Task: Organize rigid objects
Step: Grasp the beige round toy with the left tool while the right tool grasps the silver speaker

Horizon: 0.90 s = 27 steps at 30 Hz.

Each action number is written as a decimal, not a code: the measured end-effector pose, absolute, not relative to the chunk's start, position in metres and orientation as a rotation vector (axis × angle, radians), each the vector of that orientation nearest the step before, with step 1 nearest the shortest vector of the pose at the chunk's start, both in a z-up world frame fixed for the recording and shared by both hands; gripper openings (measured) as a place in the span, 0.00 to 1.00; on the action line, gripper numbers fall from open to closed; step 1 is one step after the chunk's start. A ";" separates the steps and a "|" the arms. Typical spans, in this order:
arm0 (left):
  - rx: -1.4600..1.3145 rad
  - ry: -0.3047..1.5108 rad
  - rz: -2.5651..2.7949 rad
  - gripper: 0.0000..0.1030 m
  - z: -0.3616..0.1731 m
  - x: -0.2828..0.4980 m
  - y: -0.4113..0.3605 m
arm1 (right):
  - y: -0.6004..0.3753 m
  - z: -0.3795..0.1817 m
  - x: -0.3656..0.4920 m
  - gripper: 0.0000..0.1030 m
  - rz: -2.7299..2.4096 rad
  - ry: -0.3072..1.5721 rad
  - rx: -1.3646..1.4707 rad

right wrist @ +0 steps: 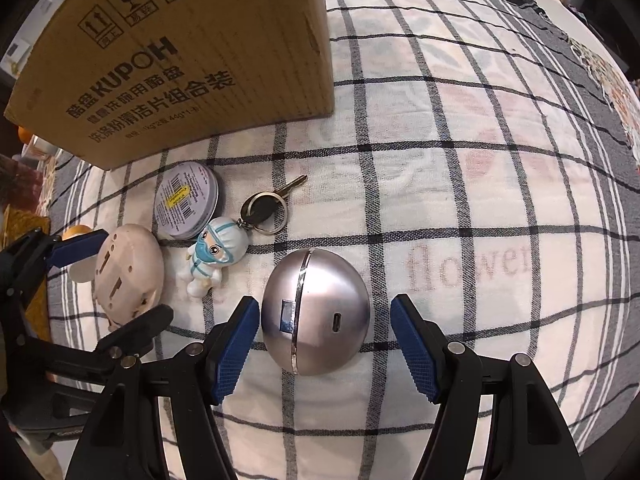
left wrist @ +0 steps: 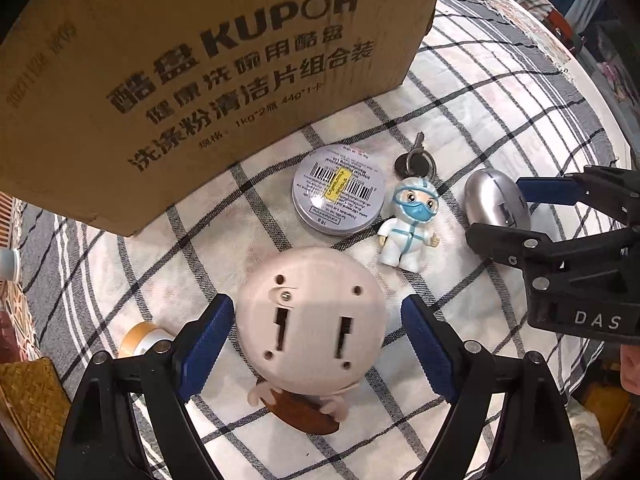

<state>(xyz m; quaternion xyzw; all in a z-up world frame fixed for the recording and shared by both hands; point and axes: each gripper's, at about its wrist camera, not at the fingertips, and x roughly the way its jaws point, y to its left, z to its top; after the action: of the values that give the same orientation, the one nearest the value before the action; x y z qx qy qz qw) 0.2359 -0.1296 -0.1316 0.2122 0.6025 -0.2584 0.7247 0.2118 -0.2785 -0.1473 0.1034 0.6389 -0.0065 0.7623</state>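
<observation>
Left gripper (left wrist: 316, 336), released, straddles a pink toy (left wrist: 310, 312); right gripper (right wrist: 324, 332), also released, straddles a silver dome (right wrist: 316, 312).

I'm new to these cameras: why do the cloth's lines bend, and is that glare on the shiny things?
Left wrist view: the fisheye lens bows the checked cloth and box; a small glare spot sits on the tin. Right wrist view: the same curving toward the edges; the silver ball shows soft reflections, and the corners go dark.
</observation>
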 end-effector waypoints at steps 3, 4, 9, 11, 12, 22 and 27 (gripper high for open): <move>0.459 1.331 -0.566 0.82 -0.134 0.237 -0.127 | -0.277 -0.148 0.212 0.67 -0.020 1.389 0.222; 0.457 1.332 -0.563 0.79 -0.134 0.237 -0.126 | -0.276 -0.148 0.213 0.67 -0.020 1.388 0.221; 0.445 1.328 -0.552 0.72 -0.132 0.238 -0.116 | -0.276 -0.150 0.213 0.62 -0.022 1.383 0.214; 0.437 1.326 -0.547 0.72 -0.132 0.237 -0.117 | -0.276 -0.151 0.213 0.56 -0.014 1.381 0.213; 0.427 1.326 -0.544 0.72 -0.131 0.236 -0.115 | -0.275 -0.151 0.213 0.54 -0.007 1.380 0.215; 0.323 1.293 -0.484 0.72 -0.112 0.237 -0.091 | -0.266 -0.147 0.209 0.53 0.008 1.371 0.218; 0.290 1.258 -0.450 0.72 -0.101 0.233 -0.094 | -0.263 -0.138 0.206 0.53 0.003 1.343 0.201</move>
<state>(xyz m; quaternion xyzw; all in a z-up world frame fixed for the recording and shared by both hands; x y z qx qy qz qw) 0.2327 -0.0936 -0.1014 0.1341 0.5811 -0.2080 0.7753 0.2061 -0.2630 -0.1381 0.0929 0.6210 0.0014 0.7783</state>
